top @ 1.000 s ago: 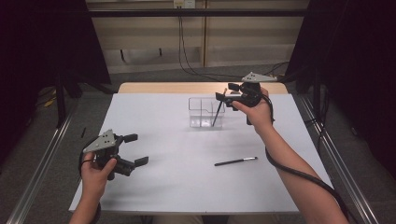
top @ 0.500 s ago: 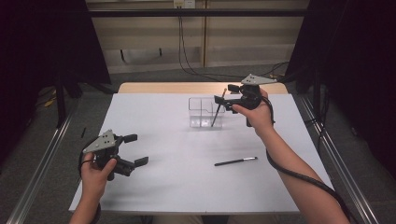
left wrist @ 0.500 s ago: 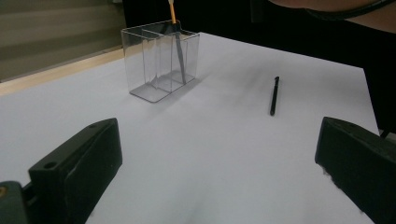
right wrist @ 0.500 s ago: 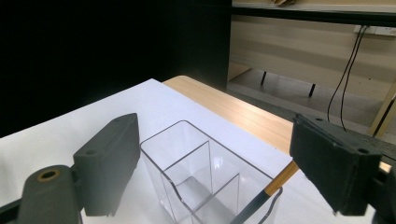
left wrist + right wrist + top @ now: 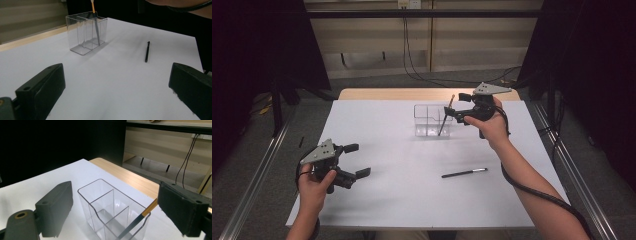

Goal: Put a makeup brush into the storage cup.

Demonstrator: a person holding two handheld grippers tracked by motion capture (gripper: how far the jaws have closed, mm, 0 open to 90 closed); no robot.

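Two grippers up: left gripper (image 5: 357, 161) sits low at the near-left of the white table (image 5: 387, 200), jaws spread wide with nothing between them. Mid-table, a black pen (image 5: 464, 173) lies flat on the sheet, well apart from the clear divided holder (image 5: 428, 121) farther back. Right gripper (image 5: 453, 112) hovers just beside the holder's right end, jaws just opened wide and clear of the orange-tipped pencil (image 5: 445, 117), which leans tilted in the holder's right compartment.
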